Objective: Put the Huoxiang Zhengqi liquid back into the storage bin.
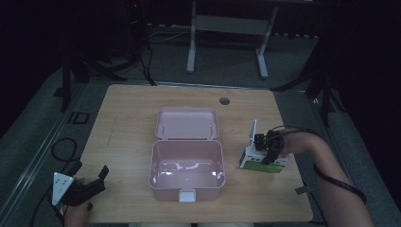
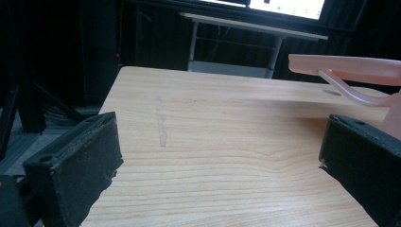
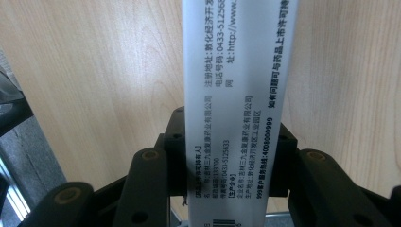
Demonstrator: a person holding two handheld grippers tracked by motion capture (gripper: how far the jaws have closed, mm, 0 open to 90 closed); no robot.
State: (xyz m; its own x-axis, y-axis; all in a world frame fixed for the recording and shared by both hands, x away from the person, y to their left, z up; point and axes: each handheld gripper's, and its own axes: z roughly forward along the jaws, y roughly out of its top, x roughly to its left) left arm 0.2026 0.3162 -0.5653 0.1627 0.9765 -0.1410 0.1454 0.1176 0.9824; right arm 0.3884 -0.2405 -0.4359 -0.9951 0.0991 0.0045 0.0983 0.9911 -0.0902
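Clamped on the narrow edge of a white carton (image 3: 231, 94), the right gripper (image 1: 273, 144) could let it twist loose; left gripper (image 1: 85, 187) gapes empty beside the pink box (image 1: 187, 170).

We see a pink plastic box (image 1: 187, 170) at the table's middle, open, its hinged lid (image 1: 187, 124) laid back flat behind it. To its right stands a white-and-green medicine carton (image 1: 257, 163) printed with black Chinese text, its top flap raised.
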